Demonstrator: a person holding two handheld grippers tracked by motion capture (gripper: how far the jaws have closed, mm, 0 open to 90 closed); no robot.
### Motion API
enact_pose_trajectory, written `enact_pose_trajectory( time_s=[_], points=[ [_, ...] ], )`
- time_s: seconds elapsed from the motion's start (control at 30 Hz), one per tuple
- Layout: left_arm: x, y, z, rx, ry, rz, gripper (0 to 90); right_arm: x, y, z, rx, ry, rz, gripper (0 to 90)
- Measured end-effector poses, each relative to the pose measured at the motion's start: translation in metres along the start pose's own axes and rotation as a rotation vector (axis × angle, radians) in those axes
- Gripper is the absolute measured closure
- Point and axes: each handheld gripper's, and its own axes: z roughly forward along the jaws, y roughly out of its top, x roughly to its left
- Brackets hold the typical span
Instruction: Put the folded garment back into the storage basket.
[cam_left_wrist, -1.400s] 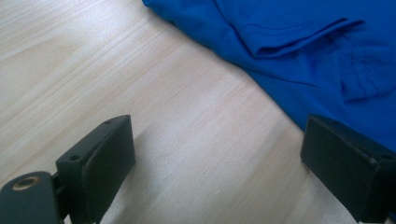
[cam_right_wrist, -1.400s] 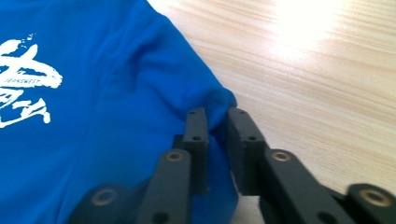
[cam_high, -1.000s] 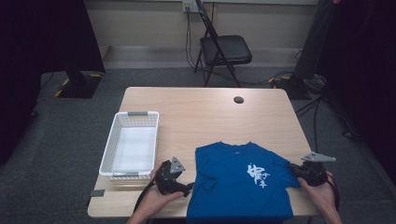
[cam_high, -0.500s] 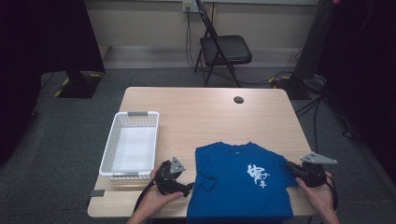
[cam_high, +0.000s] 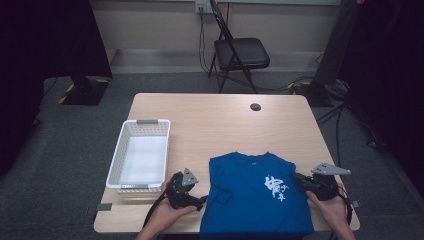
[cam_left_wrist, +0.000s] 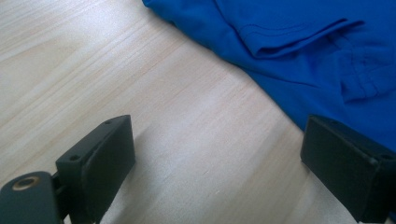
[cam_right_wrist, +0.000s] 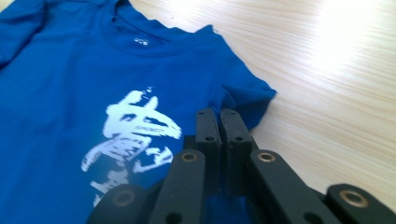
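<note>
Shirt (cam_high: 255, 195) hem overhangs table (cam_high: 220, 120) front edge; far half bare.

Shirt (cam_right_wrist: 93, 84): blue matt cloth w/ white print, soft knit, beside right claw (cam_right_wrist: 219, 122). Surface (cam_left_wrist: 154, 93): pale wood grain, smooth, slight sheen under left claw (cam_left_wrist: 215, 158). Claws matt black plastic. Basket (cam_high: 131, 150): white plastic mesh.

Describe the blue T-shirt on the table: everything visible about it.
The blue T-shirt lies flat, front up, on the near part of the wooden table, collar toward the far side, hem reaching the near edge. It looks like soft knit cotton with a white brush-style print on the chest. The sleeve on the left tool's side is folded in over the body; the other sleeve lies beside the shut right tool, though whether it pinches cloth is unclear.
</note>
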Motion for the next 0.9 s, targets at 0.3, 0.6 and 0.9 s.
enact_pose_trajectory(
  time_s=[0.3, 0.6, 0.9],
  points=[
    [0.000, 0.000, 0.000, -0.002, 0.000, -0.003, 9.1, 0.016, 0.009, 0.014, 0.023, 0.044, -0.001, 87.1],
    [0.000, 0.000, 0.000, -0.001, -0.001, -0.001, 9.1, 0.032, 0.016, 0.027, 0.047, 0.112, -0.005, 83.8],
    [0.000, 0.000, 0.000, -0.001, 0.001, -0.003, 9.1, 0.045, 0.030, 0.038, 0.033, 0.206, 0.028, 87.1]
  ],
)
